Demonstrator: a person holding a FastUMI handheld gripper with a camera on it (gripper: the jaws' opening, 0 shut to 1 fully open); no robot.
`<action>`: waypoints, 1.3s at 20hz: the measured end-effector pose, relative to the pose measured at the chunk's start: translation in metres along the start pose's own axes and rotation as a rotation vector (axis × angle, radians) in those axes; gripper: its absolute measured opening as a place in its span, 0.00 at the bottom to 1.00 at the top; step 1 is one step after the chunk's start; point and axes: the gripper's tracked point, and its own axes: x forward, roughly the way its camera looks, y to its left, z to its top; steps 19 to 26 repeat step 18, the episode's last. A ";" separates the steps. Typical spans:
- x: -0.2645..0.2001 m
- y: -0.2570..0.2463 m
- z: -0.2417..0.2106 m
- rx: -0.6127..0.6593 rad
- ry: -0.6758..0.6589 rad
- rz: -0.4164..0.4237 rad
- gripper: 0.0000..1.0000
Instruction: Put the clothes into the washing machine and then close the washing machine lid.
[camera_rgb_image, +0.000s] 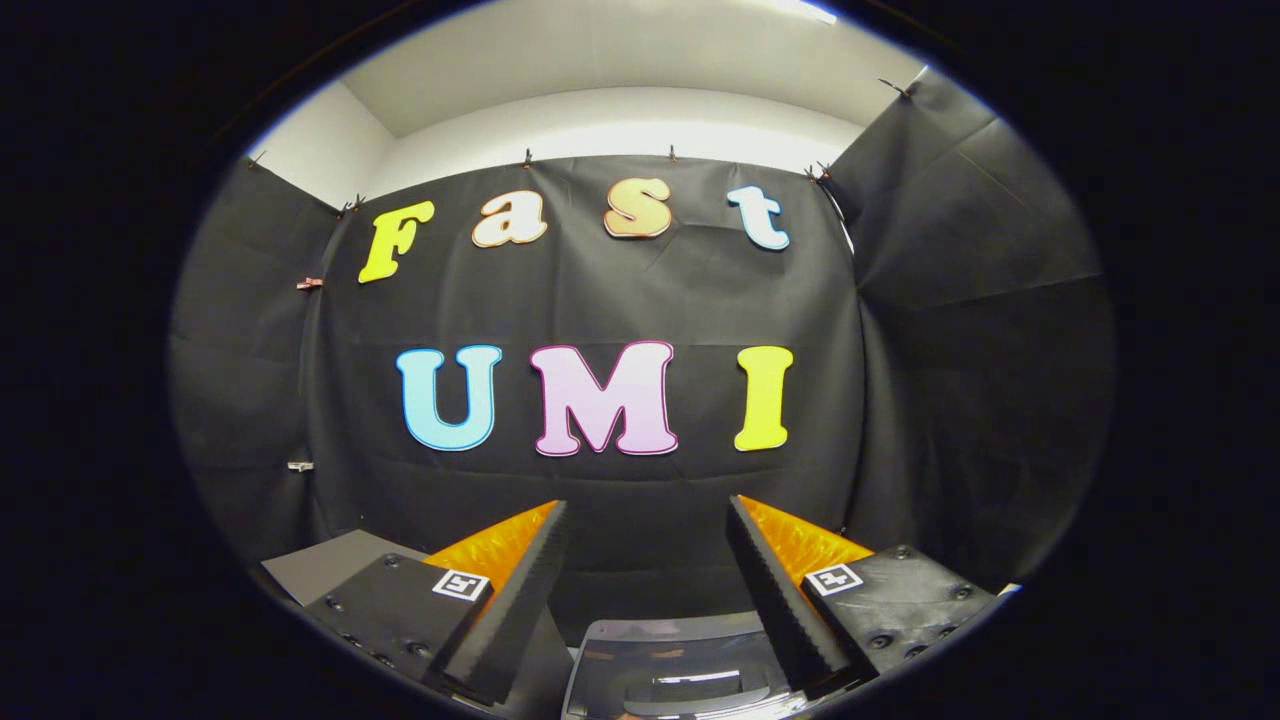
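Tool (648, 520) is held up and level, aimed at the black cloth back wall (600, 290) of the booth, fingers spread wide w/ nothing between them. Both fingers (520, 590) show toothed black inner faces and orange outer sides; each mount carries a small square black-and-white marker. Below and between the fingers sits the washing machine (675, 665), grey top w/ a glossy, partly see-through lid; only its near upper part is visible, the rest cut off below, and the right finger covers its right edge. Can't tell if the lid is fully down or what's inside, glare and the low angle blur it. No contact betw. tool and machine; fingertips sit above it against the cloth. To the left of the left finger, a flat grey panel (325, 560) pokes out, mostly hidden behind the finger mount, so what it is stays unclear. Side cloth walls (980, 330) fold in on either side; white ceiling above.
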 end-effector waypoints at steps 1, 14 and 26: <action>0.000 0.000 0.000 0.003 0.001 0.001 0.99; 0.002 -0.002 0.002 0.007 0.002 -0.021 0.99; 0.008 -0.005 -0.002 0.006 0.009 -0.036 0.99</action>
